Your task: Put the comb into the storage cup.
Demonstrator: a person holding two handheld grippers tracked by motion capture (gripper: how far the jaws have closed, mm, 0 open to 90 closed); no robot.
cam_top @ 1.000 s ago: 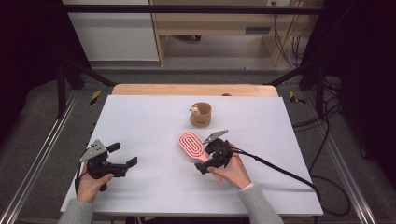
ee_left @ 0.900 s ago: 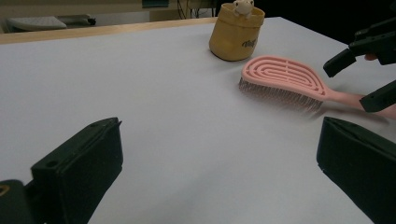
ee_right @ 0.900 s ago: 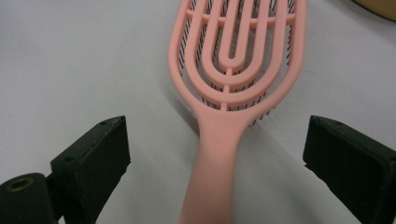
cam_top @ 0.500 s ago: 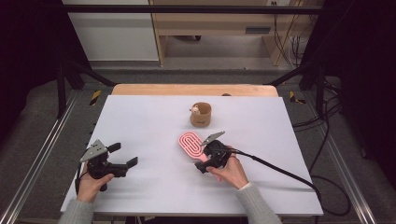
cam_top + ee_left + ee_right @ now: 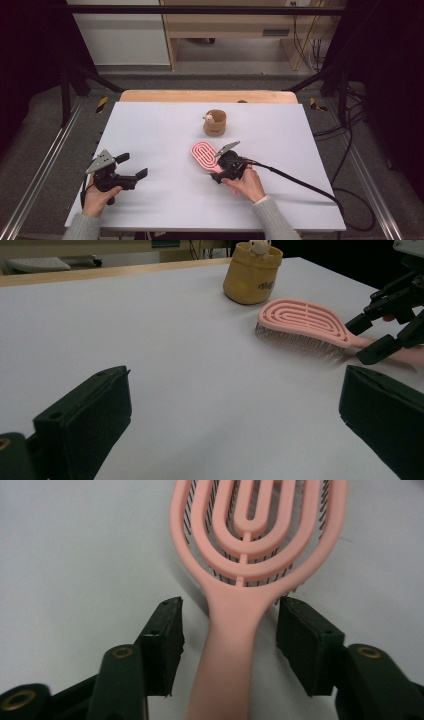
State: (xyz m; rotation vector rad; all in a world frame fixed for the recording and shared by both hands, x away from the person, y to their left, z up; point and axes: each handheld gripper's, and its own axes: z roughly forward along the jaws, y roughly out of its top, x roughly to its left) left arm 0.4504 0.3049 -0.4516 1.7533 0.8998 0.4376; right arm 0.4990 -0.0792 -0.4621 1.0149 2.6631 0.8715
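A pink hairbrush (image 5: 202, 154) lies bristles down on the white table (image 5: 150, 125), a little right of centre, with its handle pointing at the person. My right gripper (image 5: 218, 172) straddles that handle. In the right gripper view the brush (image 5: 250, 530) runs up between the two pads (image 5: 167, 630), with a gap on each side. The jaws have just been closing and do not press on the handle. My left gripper (image 5: 134, 166) rests open at the near left with nothing between its jaws. Its own view looks across to the brush (image 5: 305, 322) and the right gripper (image 5: 365, 340).
A small tan cup (image 5: 215, 122) with a little white figure at its rim stands behind the brush, also in the left gripper view (image 5: 252, 272). The right gripper's black cable (image 5: 300, 182) trails off to the right. A wooden strip (image 5: 207, 96) borders the table's far edge.
The right gripper's jaws have narrowed around the brush handle. Both hands have stayed nearly where they were, and the brush has not moved.
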